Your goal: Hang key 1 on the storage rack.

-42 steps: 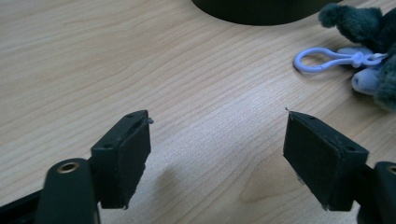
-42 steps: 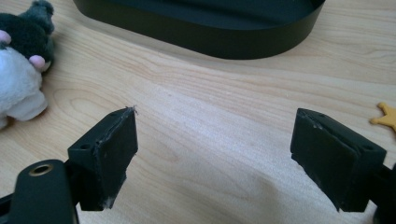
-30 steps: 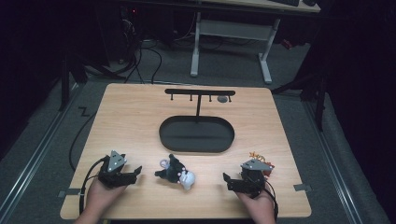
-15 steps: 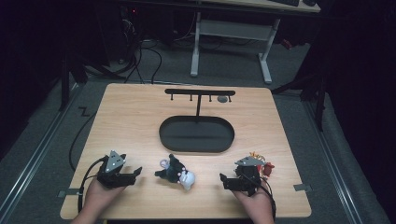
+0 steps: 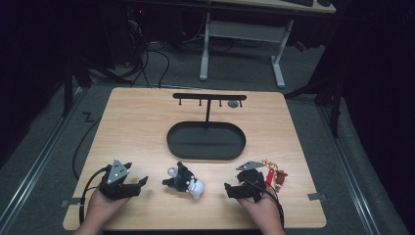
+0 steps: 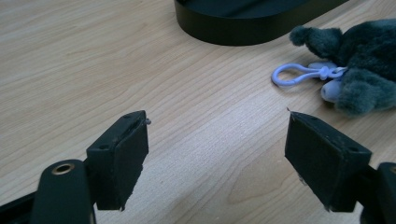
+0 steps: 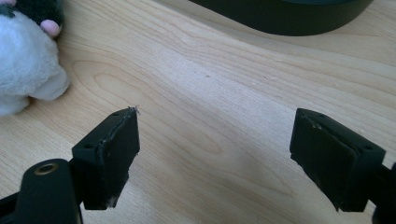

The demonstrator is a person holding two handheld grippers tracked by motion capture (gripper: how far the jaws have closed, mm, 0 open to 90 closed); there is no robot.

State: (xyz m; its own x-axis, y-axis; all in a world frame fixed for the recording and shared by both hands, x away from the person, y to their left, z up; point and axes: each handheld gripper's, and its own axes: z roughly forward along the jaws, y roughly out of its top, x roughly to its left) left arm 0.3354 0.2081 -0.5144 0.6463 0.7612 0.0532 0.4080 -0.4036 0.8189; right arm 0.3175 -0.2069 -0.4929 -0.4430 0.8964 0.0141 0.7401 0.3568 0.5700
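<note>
Right gripper [image 5: 229, 188] has swung toward the plush keychain [image 5: 183, 180] just beside it, jaws apart; left gripper [image 5: 139, 182] unmoved, jaws apart. Likely approach.

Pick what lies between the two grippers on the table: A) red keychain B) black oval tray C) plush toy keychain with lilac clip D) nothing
C: the plush toy with its lilac clip lies between the left gripper and right gripper, both open and empty.
</note>
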